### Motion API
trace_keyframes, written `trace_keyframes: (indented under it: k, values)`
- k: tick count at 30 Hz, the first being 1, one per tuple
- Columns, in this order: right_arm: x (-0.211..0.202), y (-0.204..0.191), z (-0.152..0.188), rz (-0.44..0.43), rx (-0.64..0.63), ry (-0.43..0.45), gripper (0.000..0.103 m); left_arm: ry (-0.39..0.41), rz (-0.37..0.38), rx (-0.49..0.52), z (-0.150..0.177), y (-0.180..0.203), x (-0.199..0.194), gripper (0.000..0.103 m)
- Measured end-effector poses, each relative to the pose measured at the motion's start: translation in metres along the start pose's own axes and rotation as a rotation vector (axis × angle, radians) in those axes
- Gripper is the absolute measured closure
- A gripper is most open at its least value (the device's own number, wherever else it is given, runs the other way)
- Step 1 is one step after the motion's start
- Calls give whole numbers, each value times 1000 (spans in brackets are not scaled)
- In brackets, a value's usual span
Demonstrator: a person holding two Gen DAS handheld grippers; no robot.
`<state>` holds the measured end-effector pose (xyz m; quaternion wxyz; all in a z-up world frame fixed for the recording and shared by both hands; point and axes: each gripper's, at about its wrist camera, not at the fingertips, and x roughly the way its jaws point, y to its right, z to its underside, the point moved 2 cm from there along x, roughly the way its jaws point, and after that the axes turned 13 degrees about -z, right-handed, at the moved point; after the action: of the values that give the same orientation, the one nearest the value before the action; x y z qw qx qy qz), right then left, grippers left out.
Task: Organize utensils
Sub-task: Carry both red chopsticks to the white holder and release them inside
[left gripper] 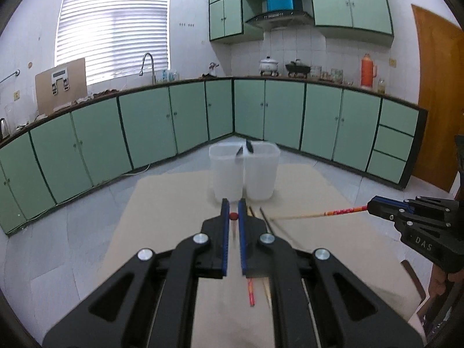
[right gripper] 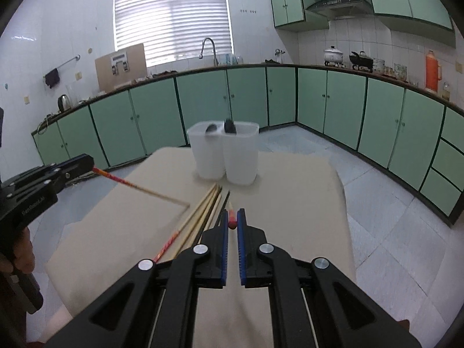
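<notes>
Blue pads lined the two fingers of your left gripper [left gripper: 233, 201], which were drawn nearly together with only a narrow slot between them. In that slot sat the red butt of the left chopstick [left gripper: 233, 216], pinched near the fingertips. From the right wrist view, this chopstick ran out from the gripper, its red patterned part nearest the fingers and its pale tip down at the table [right gripper: 290, 191], just beside the loose chopsticks [right gripper: 203, 211].

Your right gripper [right gripper: 232, 211] was closed to the same narrow gap and had hold of the right chopstick [right gripper: 232, 221] by its red end, the pale point sticking forward past the fingertips. The left wrist view showed that chopstick reaching across from the right, its tip near the loose ones.

The loose chopsticks lay side by side on the beige table, some pale, one dark, one with a red patterned end, pointing roughly toward the tubs. Beyond them stood two translucent white containers, the left tub [right gripper: 207, 159] and the right tub [right gripper: 242, 162], upright and touching each other. A dark utensil head [right gripper: 230, 126] poked above the rims where they met, and a second one [right gripper: 211, 129] showed in the left tub; both were too blurred to name. Green cabinets [right gripper: 203, 101] ran along the walls behind.
</notes>
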<state>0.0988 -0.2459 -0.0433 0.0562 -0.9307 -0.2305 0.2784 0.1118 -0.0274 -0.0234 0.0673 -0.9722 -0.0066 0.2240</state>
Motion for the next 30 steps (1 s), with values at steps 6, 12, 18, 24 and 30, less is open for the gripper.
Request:
trace_keyframes:
  k: [6, 12, 18, 24, 30]
  values:
    - [-2, 1, -33, -29, -9, -13, 97, -24, 45, -25, -21, 0, 7, 98]
    - [-3, 0, -65, -49, -43, -14, 97, -8, 58, -49, -40, 2, 10, 98]
    - [-4, -2, -96, -64, -96, -19, 97, 33, 67, -59, -66, -5, 9, 98]
    - [-17, -3, -141, -103, -131, 36, 97, 111, 69, -66, -103, -10, 4, 98]
    - [-23, 0, -196, -68, -174, 131, 97, 216, 59, -97, -152, -11, 3, 98]
